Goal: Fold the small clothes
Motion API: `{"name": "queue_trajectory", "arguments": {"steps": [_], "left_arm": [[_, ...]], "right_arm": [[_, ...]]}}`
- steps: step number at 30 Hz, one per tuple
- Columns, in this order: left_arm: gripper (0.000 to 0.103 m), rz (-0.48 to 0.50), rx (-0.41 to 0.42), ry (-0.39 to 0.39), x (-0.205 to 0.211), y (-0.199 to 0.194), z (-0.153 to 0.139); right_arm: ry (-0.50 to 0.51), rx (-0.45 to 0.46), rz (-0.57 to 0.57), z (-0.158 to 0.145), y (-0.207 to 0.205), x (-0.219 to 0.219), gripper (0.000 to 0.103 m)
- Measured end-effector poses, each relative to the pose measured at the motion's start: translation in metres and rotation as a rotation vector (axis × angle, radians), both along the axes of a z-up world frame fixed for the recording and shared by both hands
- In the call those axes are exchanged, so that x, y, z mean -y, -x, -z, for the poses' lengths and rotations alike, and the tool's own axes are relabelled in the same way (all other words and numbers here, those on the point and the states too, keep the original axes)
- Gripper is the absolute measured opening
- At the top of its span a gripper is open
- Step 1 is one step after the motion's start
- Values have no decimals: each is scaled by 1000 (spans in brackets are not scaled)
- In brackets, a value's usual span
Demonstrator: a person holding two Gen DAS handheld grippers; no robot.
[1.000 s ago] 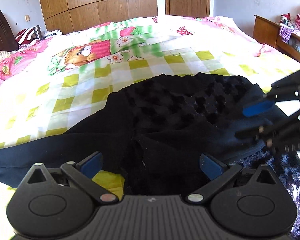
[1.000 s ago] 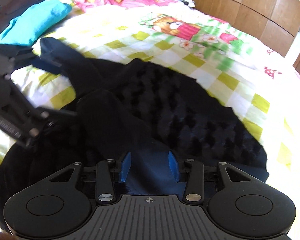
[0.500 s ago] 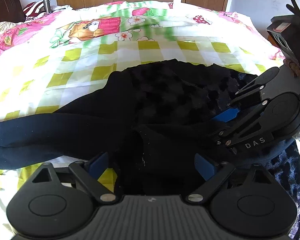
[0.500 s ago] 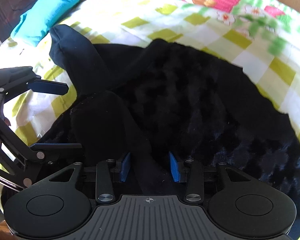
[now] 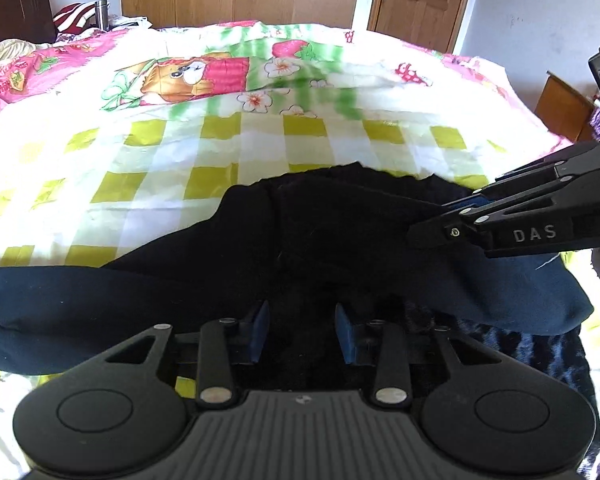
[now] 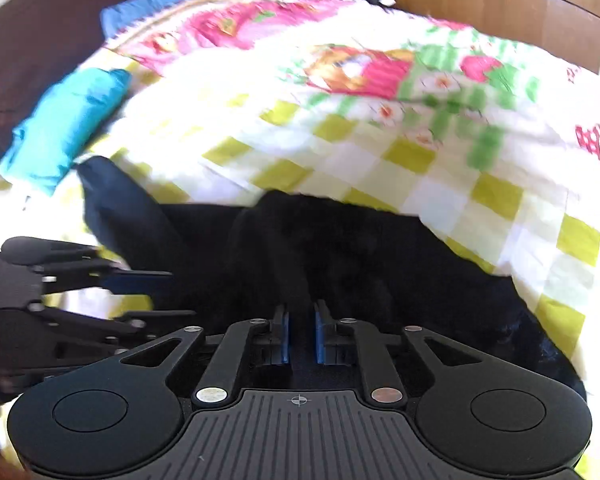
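Both grippers closed on the dark garment (image 5: 340,240), lying on the checked bedspread (image 5: 180,152) near the front edge of the bed. Left gripper (image 5: 302,334) pinching a bunch of cloth at the near hem, jaws narrow; right gripper (image 6: 300,336) pinching a fold too, jaws almost together. Risk of slipping: thick fleece, small bite only. Risk also of an uneven fold if lifted at different heights, and of the long sleeve (image 5: 60,300) dragging behind and twisting under.
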State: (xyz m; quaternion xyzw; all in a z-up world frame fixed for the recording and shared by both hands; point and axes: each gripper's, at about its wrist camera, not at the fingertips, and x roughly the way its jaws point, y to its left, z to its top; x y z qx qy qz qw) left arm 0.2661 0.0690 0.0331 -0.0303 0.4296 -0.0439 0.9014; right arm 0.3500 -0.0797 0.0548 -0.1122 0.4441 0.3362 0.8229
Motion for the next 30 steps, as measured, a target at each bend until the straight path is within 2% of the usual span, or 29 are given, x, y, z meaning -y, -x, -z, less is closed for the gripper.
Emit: {"name": "queue_trajectory", "arguments": {"steps": [3,4,6,8,10,11,13,18,20,21,23,24,25,26,28,30], "left_arm": [[48,-2,-22,-18,0,-1,6],[50,5,-6,-14,0,1,3],[56,34,27,-32,2,1,-3],[58,57,48,-48,6,-4,-7],[59,83,75,-54,9,-14,-12],[62,97,94,-61,12,-19,-14],[76,124,116,-80,18,-32,-12],[75,147,69,-118,33,-66,11],[59,154,37,-134,38,-71,19],[47,145,27,-157,40,-71,21],[35,125,29,-156,35,-68,16],[26,115,31,-135,30,-65,11],[26,103,31,-110,24,-62,5],[26,87,29,-84,17,-57,-1],[26,62,20,-38,4,-47,-9],[26,44,18,-39,-4,-35,-14]], "right_arm": [[74,67,75,22,-7,-2,17],[61,81,112,21,-7,4,18],[-9,84,187,10,-5,28,26],[5,146,229,0,5,44,31],[19,188,209,-10,17,50,31],[18,178,184,-13,24,52,31],[37,154,135,-9,39,54,32],[209,153,79,28,73,52,32],[269,192,78,41,86,55,35],[294,205,79,44,89,56,39],[334,235,68,49,95,58,37],[343,240,69,49,97,58,33],[337,236,83,46,97,59,19],[324,224,97,43,98,60,13],[302,237,113,34,102,61,10],[286,261,110,27,107,61,9]]}}
